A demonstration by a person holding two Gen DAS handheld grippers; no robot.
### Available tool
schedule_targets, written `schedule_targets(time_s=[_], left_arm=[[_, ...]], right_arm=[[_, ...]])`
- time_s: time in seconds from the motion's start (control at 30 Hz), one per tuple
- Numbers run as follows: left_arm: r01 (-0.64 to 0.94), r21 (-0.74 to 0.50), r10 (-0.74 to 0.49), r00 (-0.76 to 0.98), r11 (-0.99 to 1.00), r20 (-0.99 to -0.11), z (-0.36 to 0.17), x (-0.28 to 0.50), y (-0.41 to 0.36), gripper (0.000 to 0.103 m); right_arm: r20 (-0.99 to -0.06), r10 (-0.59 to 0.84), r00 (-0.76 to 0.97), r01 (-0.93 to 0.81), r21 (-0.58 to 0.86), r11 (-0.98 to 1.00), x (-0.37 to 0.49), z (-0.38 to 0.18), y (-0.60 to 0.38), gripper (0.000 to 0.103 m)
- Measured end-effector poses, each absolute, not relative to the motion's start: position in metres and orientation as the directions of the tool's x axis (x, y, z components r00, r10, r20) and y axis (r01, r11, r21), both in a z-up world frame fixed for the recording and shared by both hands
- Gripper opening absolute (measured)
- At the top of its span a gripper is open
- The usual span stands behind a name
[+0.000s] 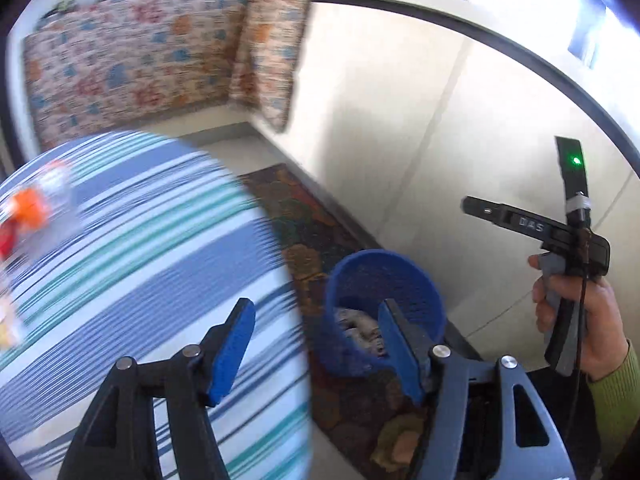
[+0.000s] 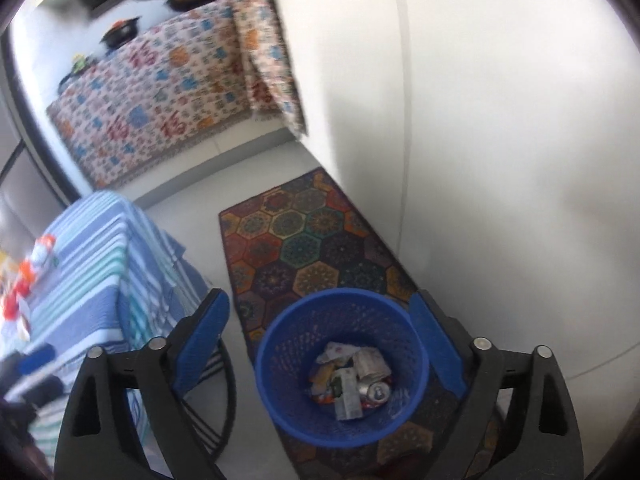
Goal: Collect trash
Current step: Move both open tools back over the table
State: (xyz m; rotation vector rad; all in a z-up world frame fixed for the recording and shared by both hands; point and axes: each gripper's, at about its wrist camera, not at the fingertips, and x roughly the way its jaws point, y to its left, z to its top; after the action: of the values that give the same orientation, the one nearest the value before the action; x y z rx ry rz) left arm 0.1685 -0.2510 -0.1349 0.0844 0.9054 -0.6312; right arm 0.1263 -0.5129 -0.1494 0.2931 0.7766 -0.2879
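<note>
- The left hand-held gripper [image 1: 316, 344] has its blue-padded jaws standing apart with nothing between them, over the edge of the striped surface
- The right hand-held gripper [image 2: 320, 344] hangs above the round blue plastic mesh basket [image 2: 342, 364] with its jaws spread wide and empty
- That basket stands on the dark hexagon-patterned rug [image 2: 308, 236], near and to the right of the blue-and-white striped cloth-covered surface [image 2: 92, 248]; inside lie crumpled paper wrappers [image 2: 370, 362] and a dented silver drink can [image 2: 374, 392]
- The trash left to collect lies at the far left of the striped surface: a blurred heap of orange, red and clear plastic packaging [image 1: 36, 216]; what each piece is I cannot tell
- Judging by its look, this packaging is very light, thin and soft, likely to crumple rather than resist, and slick where the film is clear
- A pinch on a bunched fold or thick crumpled edge should hold better than on a flat sheet, which may slip out of the pads
- Such light pieces may flutter or cling on release, so letting go low over the basket seems wise
</note>
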Motion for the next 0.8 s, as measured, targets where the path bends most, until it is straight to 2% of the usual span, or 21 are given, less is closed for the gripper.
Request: schedule_targets(time_s=[0.13,0.23,0.37,0.53,0.63,0.67,0.73,0.8], left_arm=[[0.38,-0.133,-0.334,0.533,0.915,-0.778,-0.136,0.167,-0.16,0.067],[0.27,-0.07,-0.221,0.581,0.96,-0.784,-0.141,0.166,-0.092,0.067],[0.15,-0.07,-0.143,0.56,0.986,-0.816,-0.157,0.182,-0.025,0.067],[0.125,-0.019,-0.087,0.568,0.992,-0.818,-0.166,0.21,0.009,0.069],[0.116,0.027,-0.048,0.597,0.993,-0.801,-0.17,0.232,0.015,0.08],[0.104,0.024,-0.043,0.598,0.994,-0.8,-0.172,0.24,0.019,0.089],[0.07,0.017,-0.028,0.598,0.997,-0.801,-0.173,0.254,0.024,0.089],[0.054,0.02,-0.016,0.593,0.998,-0.805,-0.175,0.27,0.029,0.097]], right_arm=[[-0.71,-0.055,0.702,0.206,0.128,0.97,0.145,-0.147,-0.439,0.095],[-0.709,0.053,0.703,0.053,0.126,0.991,0.156,-0.144,-0.367,0.099],[-0.742,0.163,0.65,-0.125,0.108,0.986,0.173,-0.15,-0.271,0.1],[-0.788,0.147,0.598,-0.142,0.077,0.987,0.21,-0.171,-0.201,0.1],[-0.804,0.113,0.585,-0.114,0.056,0.992,0.235,-0.184,-0.183,0.1],[-0.805,0.103,0.584,-0.106,0.05,0.993,0.243,-0.187,-0.179,0.1],[-0.809,0.089,0.581,-0.094,0.042,0.995,0.255,-0.193,-0.177,0.1],[-0.805,0.076,0.588,-0.086,0.031,0.996,0.27,-0.197,-0.176,0.101]])
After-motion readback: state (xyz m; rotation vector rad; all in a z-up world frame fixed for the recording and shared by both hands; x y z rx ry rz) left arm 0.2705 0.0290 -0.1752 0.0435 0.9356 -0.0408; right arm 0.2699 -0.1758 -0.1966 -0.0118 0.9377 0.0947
